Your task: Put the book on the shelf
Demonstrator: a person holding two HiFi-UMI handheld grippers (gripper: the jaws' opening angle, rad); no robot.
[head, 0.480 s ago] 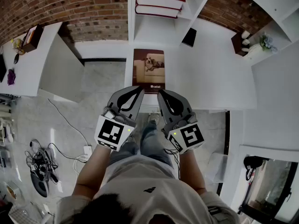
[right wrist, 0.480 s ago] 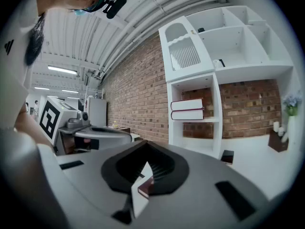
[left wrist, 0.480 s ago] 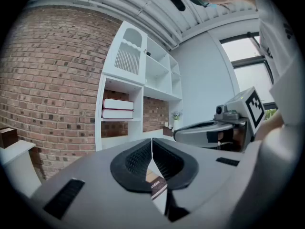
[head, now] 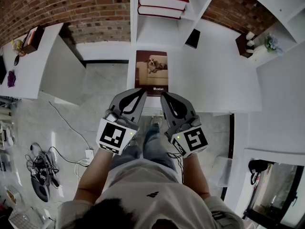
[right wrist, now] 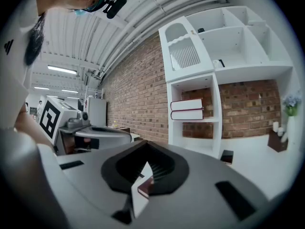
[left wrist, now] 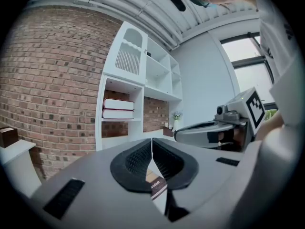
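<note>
Brown dog-cover book, white shelf, red-brick wall.

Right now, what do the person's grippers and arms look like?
Both the left gripper and the right gripper are grey, tapering shells with dark ribbed lining inside the jaws. Each carries a white cube printed with black square markers, and a small green light beside it. The person wears a white short-sleeved T-shirt with a small dark logo, and the forearms are bare.

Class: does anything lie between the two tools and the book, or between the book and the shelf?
Nothing visible. The left tool and right tool, both shut, sit just short of the book; bare white surface leads to the shelf.
</note>
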